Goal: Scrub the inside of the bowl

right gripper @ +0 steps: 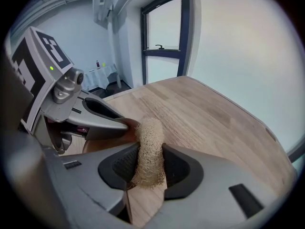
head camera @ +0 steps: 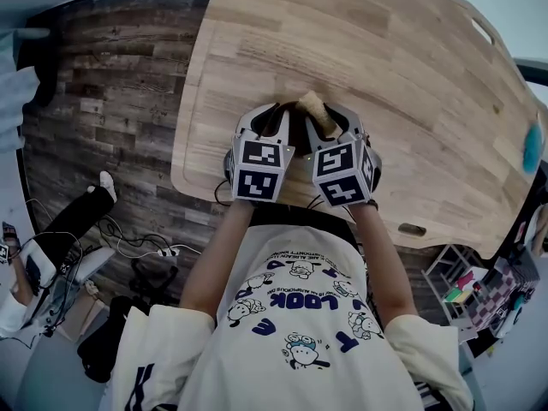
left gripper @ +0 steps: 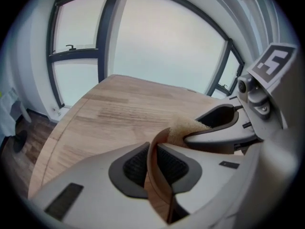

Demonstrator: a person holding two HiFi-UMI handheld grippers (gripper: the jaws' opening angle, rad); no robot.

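Note:
Over the wooden table (head camera: pixel 385 75) my two grippers meet tip to tip. My left gripper (head camera: pixel 272 120) is shut on the thin brown wall of the bowl (left gripper: pixel 155 175), which stands on edge between its black pads. Its rim curves up to the tan loofah scrubber (left gripper: pixel 183 127). My right gripper (head camera: pixel 332 120) is shut on the loofah scrubber (right gripper: pixel 148 151), whose top end pokes out above the jaws (head camera: pixel 315 110) and lies against the bowl's brown inner side (right gripper: pixel 127 128). In the head view the grippers hide most of the bowl.
The table's near edge runs just under the grippers. A teal object (head camera: pixel 533 148) sits at the table's right edge. Left of the table on the plank floor lie cables and a power strip (head camera: pixel 167 251). Large windows stand beyond the table's far side.

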